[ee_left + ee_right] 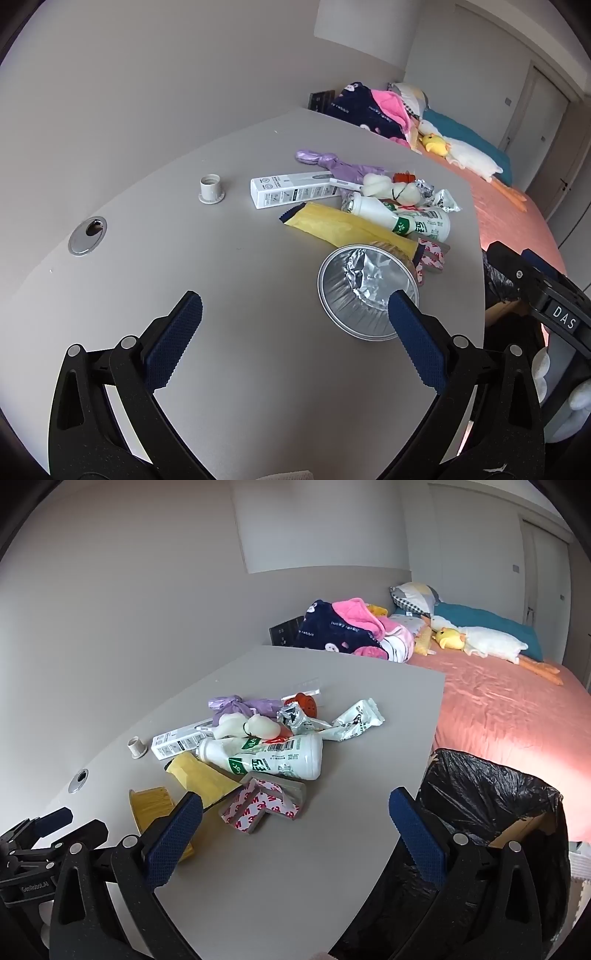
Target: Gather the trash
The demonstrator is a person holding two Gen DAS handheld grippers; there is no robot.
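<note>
we are at the start of collecting: the trash sits in a heap on the grey table [280, 867], toward its far right corner, and nothing is in either gripper yet. the left gripper [295, 306] hangs above the near part of the table with its jaws spread wide and empty; its right finger overlaps the rim of the foil bowl [364, 288] in the left wrist view, though we cannot tell whether it touches it. the right gripper [295, 805] is just as wide open, holding nothing, hovering over the table's right edge with the 3m tape strips [258, 808] just ahead of it.

the pile itself: a white milk bottle [273, 758] lying on its side, a yellow wrapper [343, 223] under it, a white carton box [291, 192] toward the wall side, a purple bag [332, 164] at the back, crumpled silver-and-white wrappers [354, 720] nearest the right edge. a small grey cap [211, 188] stands apart, toward the left. the bin with the black bag [491, 812] waits just off the table's right edge, close to the right gripper.

we judge the next move to be a first pick: lower one gripper onto the nearest piece, the foil bowl for the left or the tape for the right, close on it, and carry it over the right edge to the bin. the bowl is thin and will likely crush, so a light pinch on the rim suits it.
</note>
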